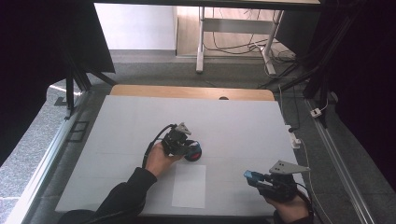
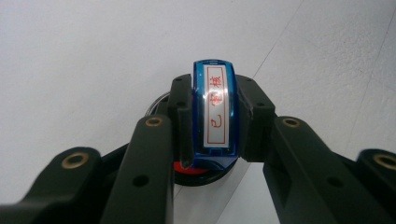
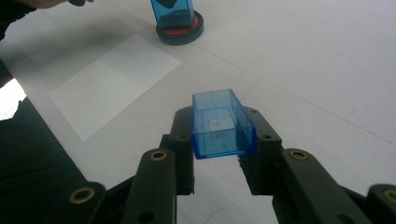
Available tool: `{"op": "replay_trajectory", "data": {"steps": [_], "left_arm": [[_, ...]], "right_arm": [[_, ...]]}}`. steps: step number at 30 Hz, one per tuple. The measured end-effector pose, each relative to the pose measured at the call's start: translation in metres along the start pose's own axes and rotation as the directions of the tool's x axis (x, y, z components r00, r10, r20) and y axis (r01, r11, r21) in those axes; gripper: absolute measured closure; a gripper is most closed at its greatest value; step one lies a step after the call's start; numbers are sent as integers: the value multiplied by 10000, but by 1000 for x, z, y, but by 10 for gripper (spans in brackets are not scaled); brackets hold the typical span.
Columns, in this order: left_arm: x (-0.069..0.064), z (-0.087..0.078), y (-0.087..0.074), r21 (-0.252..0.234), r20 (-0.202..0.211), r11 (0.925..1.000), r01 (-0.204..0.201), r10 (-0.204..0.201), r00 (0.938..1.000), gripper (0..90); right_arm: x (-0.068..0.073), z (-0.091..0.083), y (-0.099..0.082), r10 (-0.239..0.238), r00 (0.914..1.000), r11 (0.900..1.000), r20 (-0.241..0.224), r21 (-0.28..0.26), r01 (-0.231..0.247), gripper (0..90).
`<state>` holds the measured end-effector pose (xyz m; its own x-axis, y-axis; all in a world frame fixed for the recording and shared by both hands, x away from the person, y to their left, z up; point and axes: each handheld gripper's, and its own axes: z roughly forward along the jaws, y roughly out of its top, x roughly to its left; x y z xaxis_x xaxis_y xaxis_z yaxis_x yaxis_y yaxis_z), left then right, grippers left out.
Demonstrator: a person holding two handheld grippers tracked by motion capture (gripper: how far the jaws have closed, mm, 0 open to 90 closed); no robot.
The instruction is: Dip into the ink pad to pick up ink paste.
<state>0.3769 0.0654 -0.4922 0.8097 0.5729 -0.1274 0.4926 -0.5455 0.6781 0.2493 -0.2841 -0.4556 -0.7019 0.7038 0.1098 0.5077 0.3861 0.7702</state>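
Left gripper point(image 2: 215, 140) clamps blue stamp point(image 2: 215, 112), its base pressed onto round red ink pad point(image 3: 180, 29) mid-table. Right gripper point(image 3: 217, 154) clamps the stamp's open blue cap point(image 3: 220, 123), held above the white table point(image 1: 243, 121) right of the paper sheet point(image 1: 189, 185).

Left tool point(image 2: 212, 119) clamping blue stamp point(image 2: 214, 114) (red characters on label), over red ink pad point(image 2: 187, 169), white table point(image 2: 93, 56)
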Motion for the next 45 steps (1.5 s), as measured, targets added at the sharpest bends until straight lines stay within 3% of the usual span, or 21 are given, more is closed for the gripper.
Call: {"op": "replay_trajectory", "data": {"steps": [13, 26, 45], "left_arm": [[-6, 0, -2, -114, -295, 9996, -269, 266, 9992, 705], [-6, -2, 3, 151, -433, 9993, -346, 352, 9984, 703], [-9, -28, 4, -335, 12, 9988, -352, 352, 9994, 702]], "right_arm": [[0, 0, 0, -53, 10000, 10000, -4, 1, 53, 683], [1, -1, 0, -101, 9999, 9999, -30, -18, 101, 682], [1, -1, 0, -108, 9999, 9999, -55, -23, 108, 683]]}}
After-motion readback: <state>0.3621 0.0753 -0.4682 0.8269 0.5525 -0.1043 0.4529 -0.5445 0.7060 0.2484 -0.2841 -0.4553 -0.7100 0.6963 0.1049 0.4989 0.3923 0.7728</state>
